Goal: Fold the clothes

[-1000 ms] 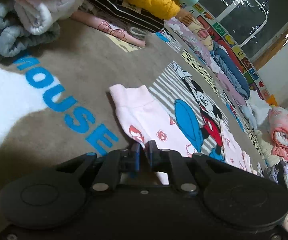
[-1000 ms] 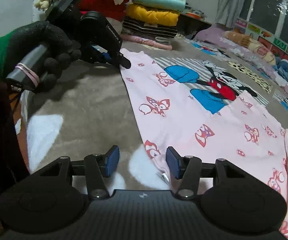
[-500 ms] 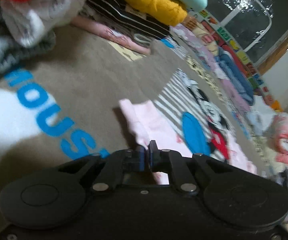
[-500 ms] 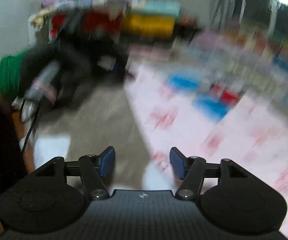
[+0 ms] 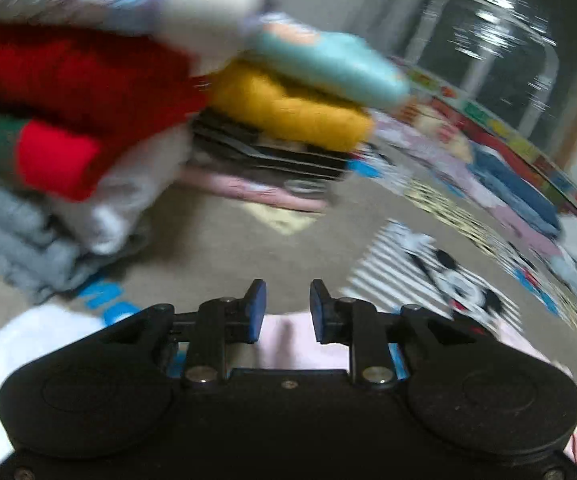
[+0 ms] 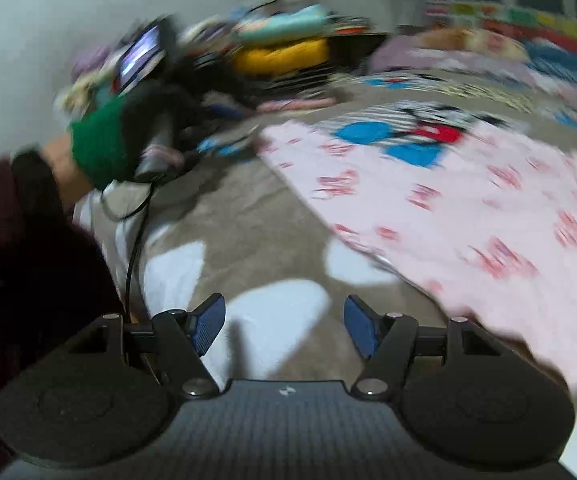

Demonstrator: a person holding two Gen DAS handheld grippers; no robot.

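While both views are smeared by motion, the surroundings read clearly enough: a stack of folded clothes (image 5: 136,92) — red, yellow, pale blue, grey — rises at the far edge of the grey cartoon-print blanket (image 6: 224,216), and more bedding (image 5: 504,184) lies along the window side. Nothing lies between the grippers and the pink garment (image 6: 468,208).

That garment lies flat on the blanket, its long axis running from the far left, near the stack, toward the near right in the right wrist view. It is pale pink with small red printed motifs, and it covers part of the blanket's mouse picture.

In the left wrist view the left gripper (image 5: 284,312) has its jaws opening, a narrow gap between the blue pads; a corner of pink cloth shows below and behind them, not pinched. A gloved hand (image 6: 128,136) with a green cuff carries it. The right gripper (image 6: 284,324) stands wide and empty over bare blanket, just beside the garment's near edge.
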